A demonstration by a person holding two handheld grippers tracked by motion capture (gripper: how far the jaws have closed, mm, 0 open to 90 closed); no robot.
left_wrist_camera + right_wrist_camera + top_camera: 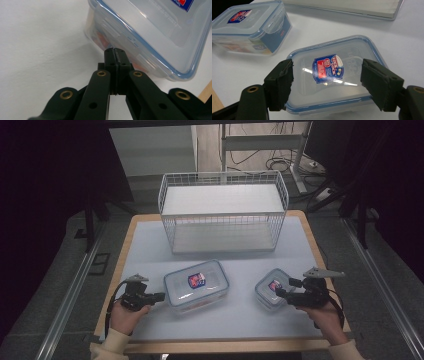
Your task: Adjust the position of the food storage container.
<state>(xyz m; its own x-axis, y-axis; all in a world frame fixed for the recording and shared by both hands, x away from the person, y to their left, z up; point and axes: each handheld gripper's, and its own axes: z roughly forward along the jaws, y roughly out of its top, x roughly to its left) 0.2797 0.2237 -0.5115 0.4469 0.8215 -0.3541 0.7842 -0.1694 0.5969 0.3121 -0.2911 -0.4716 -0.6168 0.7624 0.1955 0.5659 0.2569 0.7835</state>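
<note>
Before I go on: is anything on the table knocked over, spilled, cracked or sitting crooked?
Nothing stands out. The large box and small box sit flat with lids on, each slightly turned on the table. The wire basket stands upright. The left gripper is shut at the large box's side; the right gripper stands open around the small box.

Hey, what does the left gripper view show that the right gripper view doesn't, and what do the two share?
The left gripper view alone shows the left gripper with its fingers pressed together, tips right at a side latch of the large container, with something orange inside the box. The right gripper view alone shows the right gripper with fingers spread on either side of the small container, plus its red and blue label and the base of the wire basket. Both show the large container on the white table top.
</note>
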